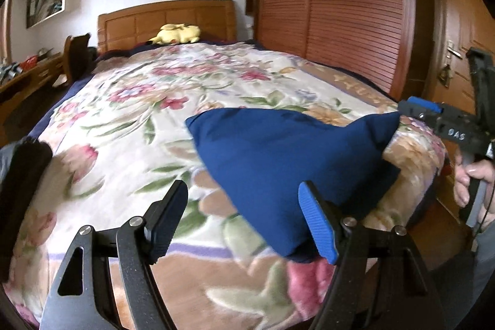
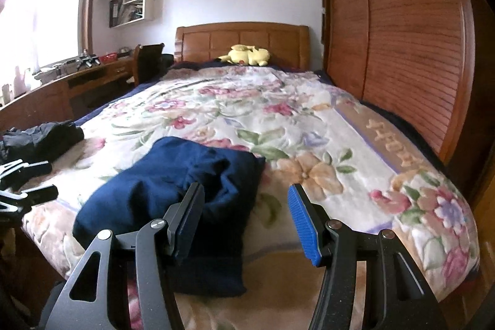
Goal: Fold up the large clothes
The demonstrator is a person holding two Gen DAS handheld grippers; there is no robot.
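Observation:
A navy blue garment lies folded in a thick bundle on the floral blanket near the foot of the bed. My left gripper is open, its blue pad against the bundle's near right corner. In the right wrist view the garment lies at front left. My right gripper is open just behind it, its black finger over the cloth's edge. The right gripper also shows at the right of the left wrist view, held by a hand.
A dark garment pile lies at the bed's left edge. A yellow plush toy sits by the wooden headboard. A slatted wardrobe runs along the right. A desk and chair stand at left.

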